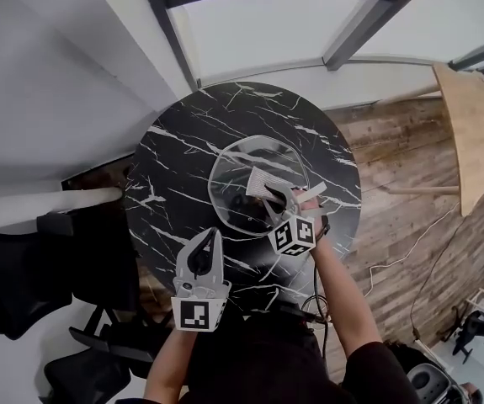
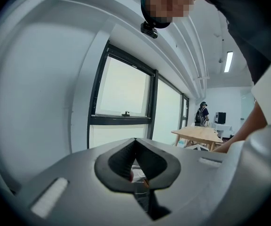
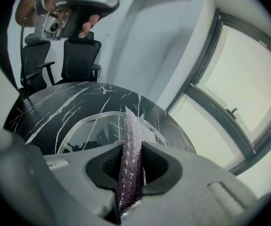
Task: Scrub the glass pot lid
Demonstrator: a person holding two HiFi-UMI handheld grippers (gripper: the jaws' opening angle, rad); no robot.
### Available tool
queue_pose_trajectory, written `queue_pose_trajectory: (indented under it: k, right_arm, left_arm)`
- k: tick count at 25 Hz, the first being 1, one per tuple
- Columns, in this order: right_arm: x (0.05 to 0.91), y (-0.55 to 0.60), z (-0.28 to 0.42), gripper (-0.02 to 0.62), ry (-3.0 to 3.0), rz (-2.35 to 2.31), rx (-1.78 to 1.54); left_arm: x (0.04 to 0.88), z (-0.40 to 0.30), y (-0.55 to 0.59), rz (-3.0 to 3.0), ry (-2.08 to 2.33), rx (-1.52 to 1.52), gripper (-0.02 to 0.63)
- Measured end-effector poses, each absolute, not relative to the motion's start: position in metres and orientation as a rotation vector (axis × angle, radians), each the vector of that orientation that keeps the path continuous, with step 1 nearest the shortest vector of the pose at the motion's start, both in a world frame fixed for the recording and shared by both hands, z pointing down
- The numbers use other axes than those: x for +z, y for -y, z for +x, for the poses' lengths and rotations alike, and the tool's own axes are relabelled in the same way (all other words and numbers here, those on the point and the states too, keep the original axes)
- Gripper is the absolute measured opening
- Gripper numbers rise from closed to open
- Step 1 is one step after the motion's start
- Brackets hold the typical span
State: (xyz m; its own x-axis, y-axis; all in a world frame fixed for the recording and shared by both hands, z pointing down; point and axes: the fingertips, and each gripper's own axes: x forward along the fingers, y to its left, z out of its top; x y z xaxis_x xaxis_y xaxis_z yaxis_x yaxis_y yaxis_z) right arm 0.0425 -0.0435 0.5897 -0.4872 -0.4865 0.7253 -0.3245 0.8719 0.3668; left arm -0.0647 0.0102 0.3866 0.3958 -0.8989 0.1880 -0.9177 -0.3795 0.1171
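Tbl (image 1: 170, 154) | 1 glass lid (image 1: 229, 175) | R gripper (image 1: 279, 196) pinches 1 cloth (image 1: 263, 180) | L gripper (image 1: 215, 234) jaws together

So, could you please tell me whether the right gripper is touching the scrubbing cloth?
Touching. The right gripper view shows the right gripper with its jaws pressed on both sides of the scrubbing cloth.
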Motion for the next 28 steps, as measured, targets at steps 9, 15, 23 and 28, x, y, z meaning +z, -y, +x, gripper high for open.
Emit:
queue_pose_trajectory:
  k: [9, 15, 23, 28]
  right_arm:
    - [0.594, 0.004, 0.041, 0.072, 2.131, 0.499, -0.182]
    - [0.593, -0.012, 0.041, 0.072, 2.160, 0.497, -0.097]
    - [0.578, -0.041, 0.041, 0.069, 2.262, 0.530, 0.144]
    - [0.525, -0.025, 0.047, 0.069, 2.472, 0.846, 0.510]
  left_arm:
    - [0.388, -0.054, -0.015, 2.429, 1.597, 0.130, 0.003]
    - [0.382, -0.048, -0.021, 2.439, 1.585, 0.120, 0.003]
    - [0.368, -0.032, -0.026, 2.424, 1.611, 0.094, 0.003]
    - [0.365, -0.018, -0.031, 2.373, 1.589, 0.070, 0.003]
